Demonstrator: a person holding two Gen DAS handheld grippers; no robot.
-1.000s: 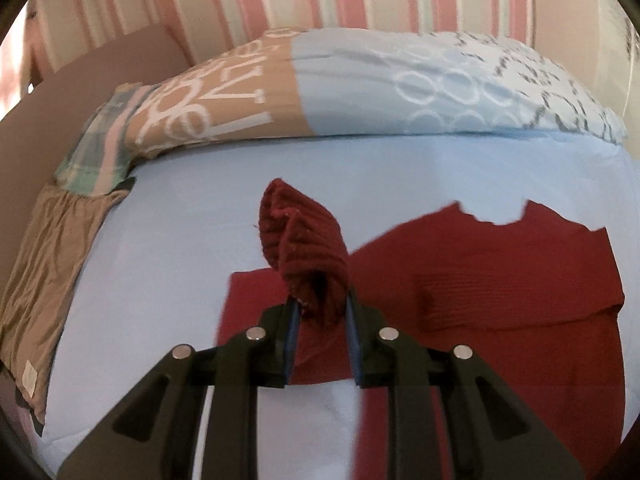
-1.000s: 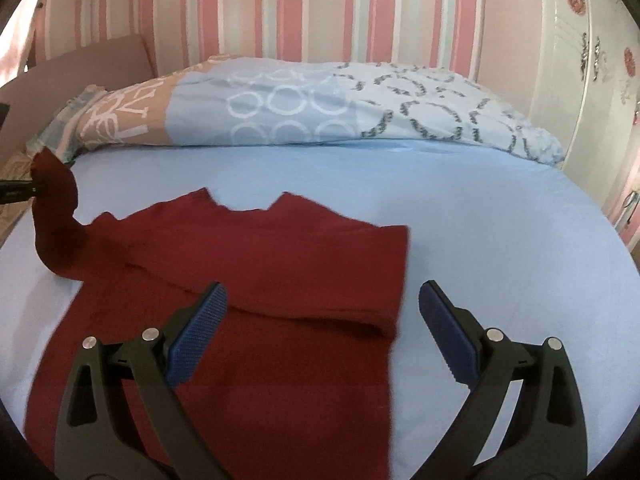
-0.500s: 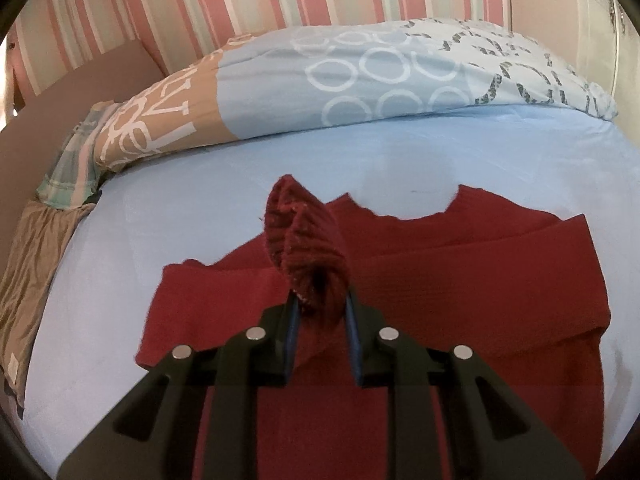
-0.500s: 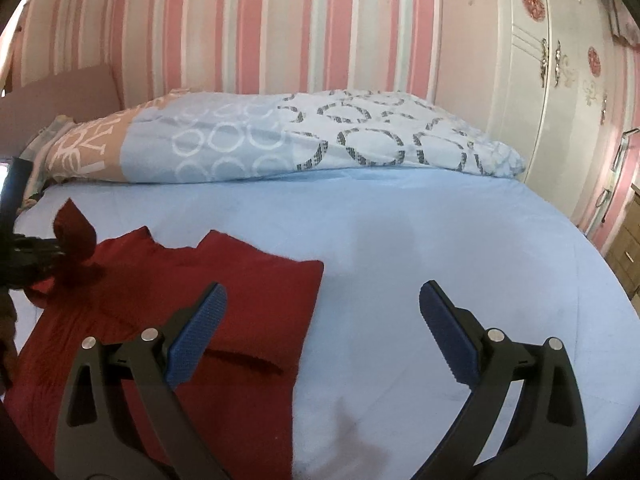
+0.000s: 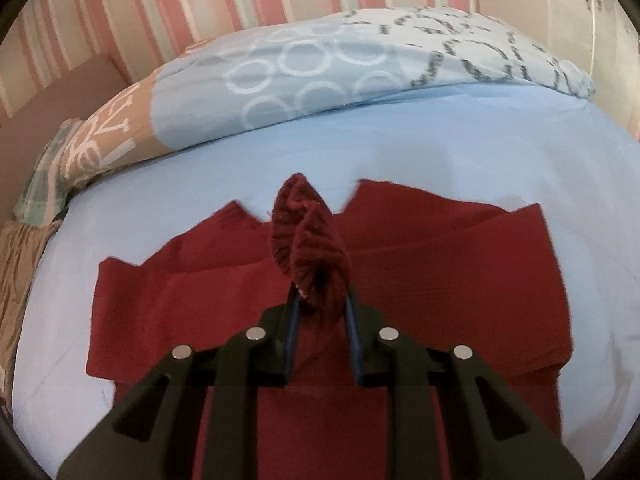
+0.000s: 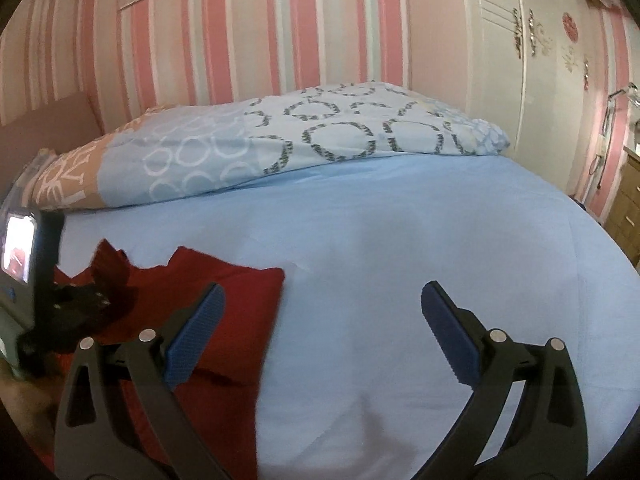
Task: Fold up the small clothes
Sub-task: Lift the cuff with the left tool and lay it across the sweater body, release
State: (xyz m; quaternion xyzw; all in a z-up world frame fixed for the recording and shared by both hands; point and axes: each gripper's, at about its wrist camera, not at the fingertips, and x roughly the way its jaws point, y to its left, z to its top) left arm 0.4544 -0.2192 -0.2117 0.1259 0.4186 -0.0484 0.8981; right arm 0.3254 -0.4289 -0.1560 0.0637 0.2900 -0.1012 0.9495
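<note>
A dark red knit sweater (image 5: 432, 280) lies spread on the light blue bed sheet (image 5: 240, 168). My left gripper (image 5: 320, 304) is shut on the ribbed cuff of its sleeve (image 5: 308, 236), which stands up between the pads above the sweater's middle. In the right wrist view the sweater (image 6: 236, 300) lies at the lower left, and the left gripper (image 6: 80, 296) shows there holding the raised cuff (image 6: 110, 264). My right gripper (image 6: 320, 332) is open with nothing between its fingers, its left finger (image 6: 192, 336) over the sweater's right edge, its right finger above bare sheet.
A folded quilt (image 6: 280, 148) with ring patterns runs along the far side of the bed below a striped wall. A brown cloth (image 5: 20, 280) and a plaid one (image 5: 44, 184) lie at the bed's left edge. A white wardrobe (image 6: 532, 72) stands at right.
My left gripper carried the sleeve cuff to the right across the sweater and lower. The right gripper swung right, so the sweater slid to the left of its view.
</note>
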